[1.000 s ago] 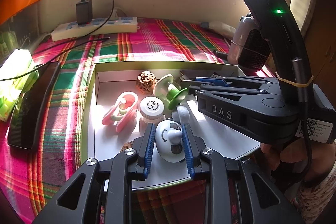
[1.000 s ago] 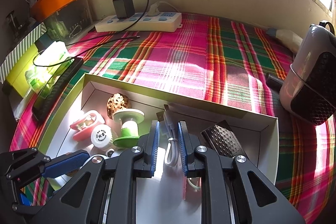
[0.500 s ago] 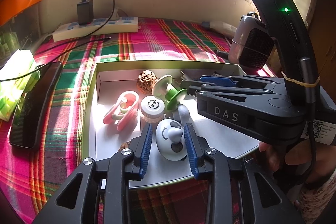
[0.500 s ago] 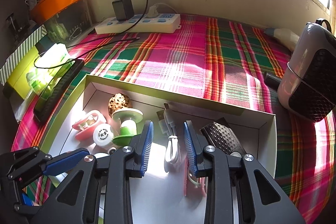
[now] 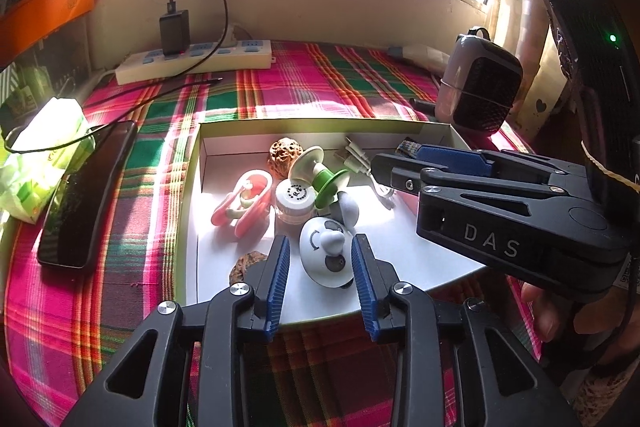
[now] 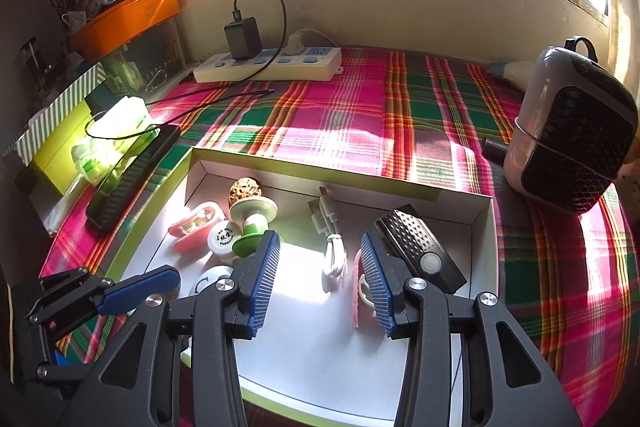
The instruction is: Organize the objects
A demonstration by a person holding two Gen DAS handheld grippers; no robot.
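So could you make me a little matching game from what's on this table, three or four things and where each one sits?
Things:
1. white cable
2. black phone
3. power strip
4. small heater

Places:
A. against the wall under the window
B. inside the white box
C. on the plaid cloth, left of the box
D. on the cloth, right of the box

Pairs: 1-B, 2-C, 3-A, 4-D

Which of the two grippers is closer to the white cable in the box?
Right. The right gripper is opening around the white cable; the left gripper sits farther off, astride a white round toy.
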